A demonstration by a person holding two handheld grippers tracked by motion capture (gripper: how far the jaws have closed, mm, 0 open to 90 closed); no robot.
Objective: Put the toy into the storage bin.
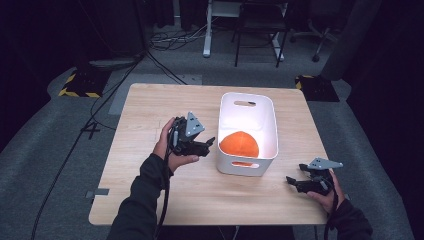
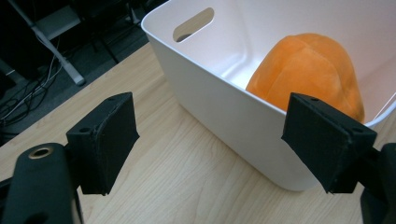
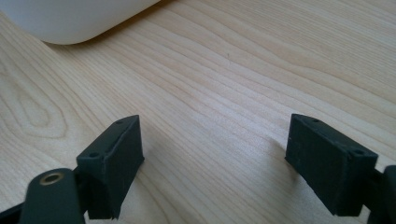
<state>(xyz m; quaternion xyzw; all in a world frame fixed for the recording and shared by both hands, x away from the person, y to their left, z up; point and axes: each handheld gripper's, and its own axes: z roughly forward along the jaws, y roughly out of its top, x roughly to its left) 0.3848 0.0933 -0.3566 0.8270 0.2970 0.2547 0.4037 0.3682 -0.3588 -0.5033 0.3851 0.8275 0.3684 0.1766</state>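
My left gripper hovers wide open and empty just beside the bin, where the orange plush lies. My right gripper, open too, holds nothing above the table.

I hold the left hand-held gripper in my left hand, forearm extended forward from the bottom edge in a dark sleeve. Its jaws stand wide apart with nothing between them. I hold the right hand-held gripper low in my right hand, jaws pointing left, likewise spread wide and gripping nothing. The two grippers are well apart.
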